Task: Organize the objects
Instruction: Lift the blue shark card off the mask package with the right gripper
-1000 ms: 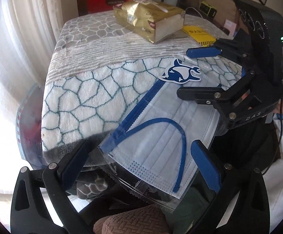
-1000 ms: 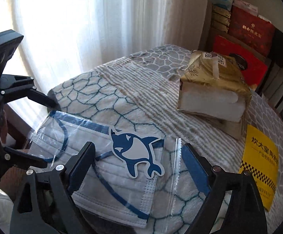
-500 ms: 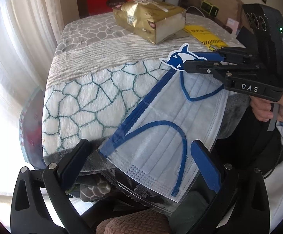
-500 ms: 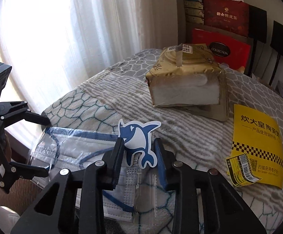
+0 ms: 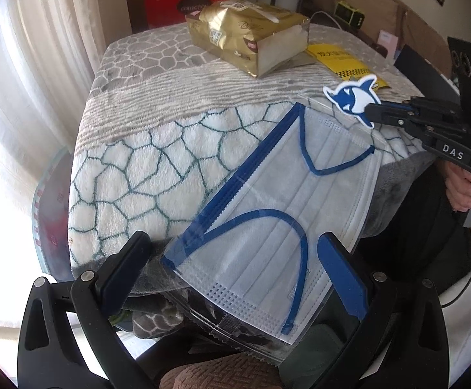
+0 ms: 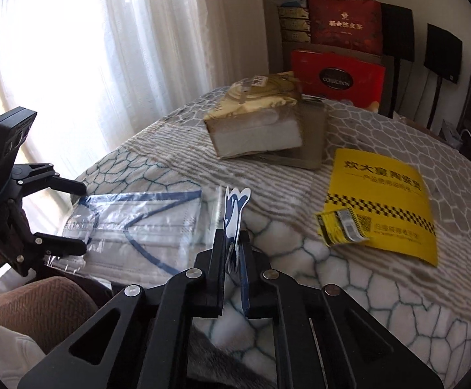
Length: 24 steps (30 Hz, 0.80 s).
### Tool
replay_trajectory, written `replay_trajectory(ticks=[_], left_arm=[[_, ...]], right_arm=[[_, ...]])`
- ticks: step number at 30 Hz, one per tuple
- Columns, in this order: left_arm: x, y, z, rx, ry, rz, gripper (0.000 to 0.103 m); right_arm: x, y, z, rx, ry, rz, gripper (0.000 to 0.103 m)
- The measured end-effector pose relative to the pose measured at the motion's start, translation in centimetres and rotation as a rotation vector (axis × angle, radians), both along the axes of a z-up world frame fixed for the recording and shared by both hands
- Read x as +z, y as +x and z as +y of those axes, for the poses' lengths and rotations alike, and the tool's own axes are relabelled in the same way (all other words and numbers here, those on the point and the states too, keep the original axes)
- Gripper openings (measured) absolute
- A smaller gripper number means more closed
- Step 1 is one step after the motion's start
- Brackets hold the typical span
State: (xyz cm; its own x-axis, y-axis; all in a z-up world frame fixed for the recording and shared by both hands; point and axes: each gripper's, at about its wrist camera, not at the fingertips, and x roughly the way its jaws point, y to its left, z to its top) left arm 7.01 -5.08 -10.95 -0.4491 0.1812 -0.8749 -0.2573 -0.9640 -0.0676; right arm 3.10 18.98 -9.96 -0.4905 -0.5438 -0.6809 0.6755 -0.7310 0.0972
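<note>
A blue-and-white shark sticker (image 5: 352, 99) is lifted off the table, standing on edge between the pads of my right gripper (image 6: 230, 236). Its jaws are closing tight and the pads press on the shark sticker (image 6: 233, 207). In the left wrist view the right gripper (image 5: 370, 110) reaches in from the right. A pale blue face mask in a clear bag (image 5: 284, 201) lies on the table's near corner and overhangs the edge. My left gripper (image 5: 235, 249) is open, with its fingers either side of the bag's near end. The right wrist view shows the mask bag (image 6: 138, 223) and the left gripper (image 6: 81, 218).
A patterned fleece blanket (image 5: 138, 162) covers the table. A gold tissue pack (image 6: 254, 123) sits at the back, and a yellow leaflet (image 6: 381, 201) lies to the right. Red gift boxes (image 6: 335, 77) stand behind; a white curtain (image 6: 105, 64) hangs on the left.
My right gripper went from open over the shark sticker to shut on it. It lifted the sticker off the mask bag and carried it to the right. The left gripper stayed put.
</note>
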Motion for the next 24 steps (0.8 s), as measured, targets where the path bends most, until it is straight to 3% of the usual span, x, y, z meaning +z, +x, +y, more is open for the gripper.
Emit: replay_trajectory(ticks=[7,9,12,13,14,15,19,24], left_arm=[[0.4,-0.6,1.3,-0.024,0.018,0.022,0.103],[0.5,-0.8,1.6,-0.031,0.023,0.026,0.103],[0.7,-1.0,2.2,-0.041,0.024,0.037,0.103],[0.8,-1.1,2.4,-0.044,0.025,0.041,0.103],[0.9,-1.1,2.5,-0.045,0.026,0.045,0.103],[1.0,-1.1,2.6,-0.045,0.028,0.05,0.103],[1.2,-1.2,2.6,-0.038,0.032,0.056,0.103],[1.4,-1.1,2.4,-0.027,0.031,0.063,0.103]], right_arm=[[0.0,0.6,9.2,-0.218,-0.07,-0.071,0.007],[-0.2,0.7,11.5,-0.261,-0.082,-0.092,0.012],[-0.2,1.2,13.9,-0.321,-0.064,-0.099,0.024],[0.0,1.4,14.5,-0.348,-0.045,-0.081,0.045],[0.3,1.5,14.7,-0.369,-0.024,-0.06,0.064],[0.5,1.6,14.8,-0.38,-0.011,-0.04,0.068],[1.3,1.7,13.4,-0.37,0.058,0.039,0.072],[-0.3,1.0,9.4,-0.284,0.154,0.099,0.072]])
